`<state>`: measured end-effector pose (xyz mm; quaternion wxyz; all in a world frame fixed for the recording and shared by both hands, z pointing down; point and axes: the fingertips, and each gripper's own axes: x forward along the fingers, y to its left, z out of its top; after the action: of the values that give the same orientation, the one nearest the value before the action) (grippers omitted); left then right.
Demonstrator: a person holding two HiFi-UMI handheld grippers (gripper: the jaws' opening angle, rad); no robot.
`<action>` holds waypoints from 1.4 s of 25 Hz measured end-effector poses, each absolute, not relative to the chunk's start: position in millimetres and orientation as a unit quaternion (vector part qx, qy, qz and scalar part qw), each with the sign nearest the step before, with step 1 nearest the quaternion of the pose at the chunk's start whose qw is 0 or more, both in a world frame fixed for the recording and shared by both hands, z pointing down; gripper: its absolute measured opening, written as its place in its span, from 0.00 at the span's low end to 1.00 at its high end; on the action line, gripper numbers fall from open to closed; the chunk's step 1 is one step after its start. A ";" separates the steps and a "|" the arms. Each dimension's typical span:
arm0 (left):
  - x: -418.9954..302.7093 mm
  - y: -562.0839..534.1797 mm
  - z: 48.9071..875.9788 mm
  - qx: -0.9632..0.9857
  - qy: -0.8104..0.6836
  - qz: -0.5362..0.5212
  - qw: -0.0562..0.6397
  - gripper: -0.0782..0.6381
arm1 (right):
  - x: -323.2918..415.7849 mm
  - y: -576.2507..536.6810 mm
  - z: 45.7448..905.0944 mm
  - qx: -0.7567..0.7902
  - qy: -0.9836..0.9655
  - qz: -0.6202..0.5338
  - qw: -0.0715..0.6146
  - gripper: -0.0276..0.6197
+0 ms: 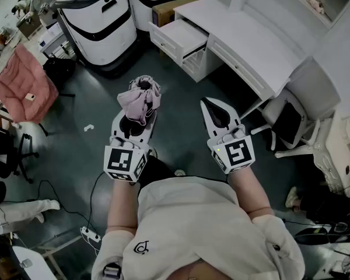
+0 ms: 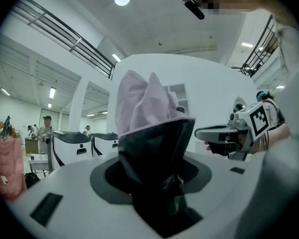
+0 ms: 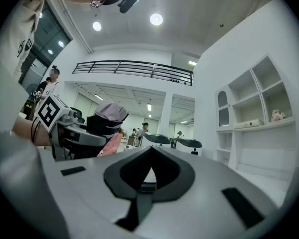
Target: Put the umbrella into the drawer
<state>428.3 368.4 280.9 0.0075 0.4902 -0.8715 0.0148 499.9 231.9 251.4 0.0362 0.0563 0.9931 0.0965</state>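
Note:
A folded pink umbrella (image 1: 139,101) with a dark underside stands up out of my left gripper (image 1: 134,121), whose jaws are shut on its lower end. In the left gripper view the umbrella (image 2: 148,114) fills the middle, between the jaws of the left gripper (image 2: 154,176). My right gripper (image 1: 213,111) is held level beside it, to the right, shut with nothing in it. The white desk (image 1: 254,37) stands ahead, and one drawer (image 1: 178,37) is pulled out towards me. Both grippers are well short of the drawer, above the dark floor.
Two white and black machines (image 1: 99,19) stand at the back left. A pink chair (image 1: 22,83) is at the left, a white chair (image 1: 290,121) at the right by the desk. A power strip (image 1: 87,233) and cables lie on the floor near my feet.

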 end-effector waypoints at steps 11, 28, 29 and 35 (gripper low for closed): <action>421.9 370.1 287.0 0.490 -0.871 0.009 0.013 0.42 | 493.1 225.4 267.3 0.050 0.996 0.074 0.022 0.05; 323.4 369.2 311.7 0.479 -0.877 0.016 0.033 0.42 | 391.5 220.3 275.0 0.072 0.995 0.052 0.052 0.05; 309.2 367.1 314.1 0.482 -0.876 0.017 0.034 0.42 | 377.8 220.2 276.4 0.072 0.995 0.053 0.052 0.05; 198.2 354.4 313.7 0.510 -0.859 0.020 0.040 0.42 | 274.9 219.0 267.5 0.049 0.996 0.053 0.058 0.05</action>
<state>198.2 354.4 313.7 0.0402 0.5097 -0.8592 0.0198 274.9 219.0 267.5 0.0583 0.0489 0.9957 0.0526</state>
